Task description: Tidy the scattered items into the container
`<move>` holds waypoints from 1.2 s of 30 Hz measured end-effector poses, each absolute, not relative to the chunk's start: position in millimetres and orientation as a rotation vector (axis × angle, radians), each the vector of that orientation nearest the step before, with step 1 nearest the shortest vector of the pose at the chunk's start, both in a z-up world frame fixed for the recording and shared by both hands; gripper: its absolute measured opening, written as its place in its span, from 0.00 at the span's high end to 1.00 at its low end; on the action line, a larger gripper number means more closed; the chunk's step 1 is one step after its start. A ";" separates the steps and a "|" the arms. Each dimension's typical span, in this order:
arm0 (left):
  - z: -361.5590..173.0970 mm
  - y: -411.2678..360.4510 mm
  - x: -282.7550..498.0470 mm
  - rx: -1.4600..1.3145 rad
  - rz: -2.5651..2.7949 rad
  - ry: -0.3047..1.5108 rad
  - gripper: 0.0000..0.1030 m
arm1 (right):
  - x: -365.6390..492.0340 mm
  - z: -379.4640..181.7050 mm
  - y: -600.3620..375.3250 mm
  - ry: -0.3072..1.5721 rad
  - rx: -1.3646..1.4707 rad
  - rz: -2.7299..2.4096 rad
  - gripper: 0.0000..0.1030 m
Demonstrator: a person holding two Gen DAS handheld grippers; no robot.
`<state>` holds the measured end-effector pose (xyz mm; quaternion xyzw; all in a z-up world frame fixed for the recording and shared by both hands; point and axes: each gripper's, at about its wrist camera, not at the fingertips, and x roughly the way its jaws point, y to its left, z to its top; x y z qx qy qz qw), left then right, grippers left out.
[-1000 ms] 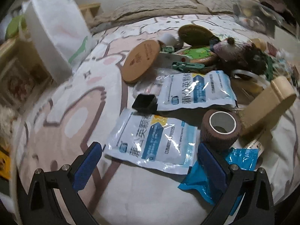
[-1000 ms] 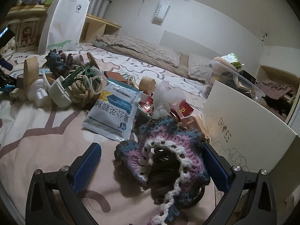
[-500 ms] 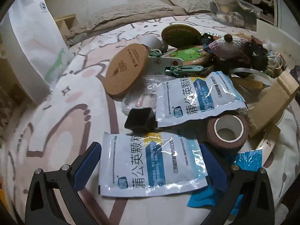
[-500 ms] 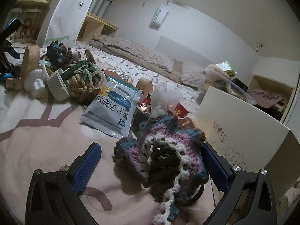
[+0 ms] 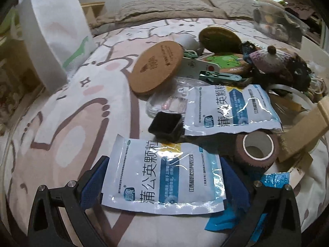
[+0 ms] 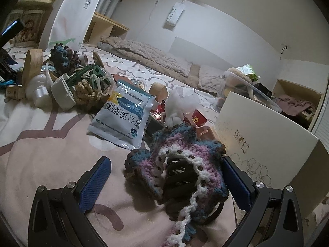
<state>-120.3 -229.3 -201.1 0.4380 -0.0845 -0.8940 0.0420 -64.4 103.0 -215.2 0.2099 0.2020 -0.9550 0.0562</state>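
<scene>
Both pairs of jaws stand wide open, so we judge ourselves at the reaching step: our left gripper [image 5: 162,183] straddles a flat white-and-blue foil sachet [image 5: 164,175] lying on the patterned bedspread [image 5: 61,123], and our right gripper [image 6: 164,183] brackets a purple-and-blue crocheted hair claw [image 6: 181,173] just beside the white cardboard shoe box [image 6: 267,156]. Next we should close on each item, then carry it to the box.

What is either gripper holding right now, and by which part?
Nothing. The left gripper stands open astride the white-and-blue foil sachet; the right gripper stands open around the purple-and-blue crocheted piece.
</scene>
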 end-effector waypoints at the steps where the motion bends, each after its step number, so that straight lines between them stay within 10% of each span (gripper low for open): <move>1: -200.1 -226.9 -118.7 1.321 -2.725 -0.283 0.00 | -64.3 -214.9 104.0 0.601 0.638 -2.902 0.00; 14: -190.8 -202.8 -100.7 1.116 -2.639 -0.673 0.00 | -58.7 -215.1 99.5 0.643 0.600 -2.921 0.01; 29: -195.6 -216.5 -110.8 1.227 -2.665 -0.406 0.00 | -49.4 -195.3 107.9 0.575 0.482 -2.957 0.68; 36: -198.3 -223.2 -111.8 1.256 -2.674 -0.288 0.00 | -48.5 -186.2 122.4 0.498 0.476 -2.939 0.82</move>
